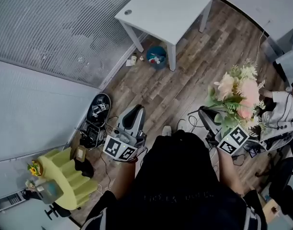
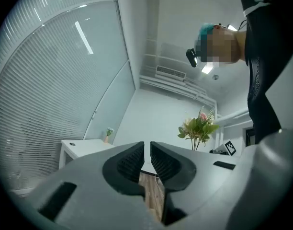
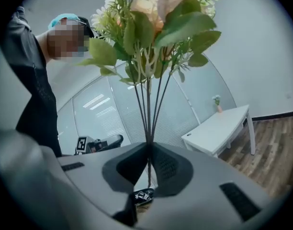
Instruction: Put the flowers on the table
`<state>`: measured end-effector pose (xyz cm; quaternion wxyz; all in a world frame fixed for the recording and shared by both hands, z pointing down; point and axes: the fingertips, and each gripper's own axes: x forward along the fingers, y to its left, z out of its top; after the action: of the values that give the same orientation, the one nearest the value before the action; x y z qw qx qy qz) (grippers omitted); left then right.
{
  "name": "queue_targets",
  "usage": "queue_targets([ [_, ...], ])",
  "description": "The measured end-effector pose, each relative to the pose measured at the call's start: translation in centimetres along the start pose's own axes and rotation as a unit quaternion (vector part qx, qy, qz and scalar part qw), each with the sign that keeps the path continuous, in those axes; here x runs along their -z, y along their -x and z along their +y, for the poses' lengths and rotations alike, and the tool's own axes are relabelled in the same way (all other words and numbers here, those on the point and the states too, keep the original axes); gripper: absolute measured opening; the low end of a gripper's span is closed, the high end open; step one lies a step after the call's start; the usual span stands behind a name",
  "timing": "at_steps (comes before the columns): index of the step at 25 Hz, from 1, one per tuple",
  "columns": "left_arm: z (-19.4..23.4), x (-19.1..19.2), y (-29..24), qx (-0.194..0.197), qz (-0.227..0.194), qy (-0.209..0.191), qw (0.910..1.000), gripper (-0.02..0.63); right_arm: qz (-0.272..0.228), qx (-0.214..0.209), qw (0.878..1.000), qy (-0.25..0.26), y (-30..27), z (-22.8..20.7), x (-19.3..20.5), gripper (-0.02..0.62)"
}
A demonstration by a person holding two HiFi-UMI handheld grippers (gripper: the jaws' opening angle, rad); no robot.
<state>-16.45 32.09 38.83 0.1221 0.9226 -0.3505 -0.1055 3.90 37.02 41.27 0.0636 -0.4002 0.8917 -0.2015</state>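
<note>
The flowers [image 1: 236, 96] are a bunch of peach and pink blooms mixed with pale sprigs and broad green leaves, carried on thin dark stems. In the head view they sit at about three o'clock, up above the wood floor and well apart from the table. The stems run down gathered together and are pinched between the jaws of the right gripper [image 3: 149, 150], so the bunch stands upright with its heads fanned out on top. The table [image 1: 162, 7] is white and rectangular on straight white legs, at about twelve o'clock in the head view, with a small round mark near the corner at its ten o'clock.
</note>
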Motion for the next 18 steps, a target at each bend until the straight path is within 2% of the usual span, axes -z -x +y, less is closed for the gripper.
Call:
queue_targets([
  [7, -1.2, 0.4, -3.6, -0.022, 0.004, -0.015, 0.9996, 0.052, -0.003, -0.016, 1.0, 0.001, 1.7, -5.0, -1.5, 0.041],
  [11, -0.3, 0.7, -4.3, -0.042, -0.001, -0.004, 0.9991, 0.052, 0.006, -0.023, 1.0, 0.003, 1.1, -7.2, -1.9, 0.041],
  [18, 2.1, 0.8, -7.8, -0.046, 0.005, -0.007, 0.9989, 0.052, 0.005, -0.038, 0.999, -0.011, -1.4, -10.3, -3.2, 0.041],
])
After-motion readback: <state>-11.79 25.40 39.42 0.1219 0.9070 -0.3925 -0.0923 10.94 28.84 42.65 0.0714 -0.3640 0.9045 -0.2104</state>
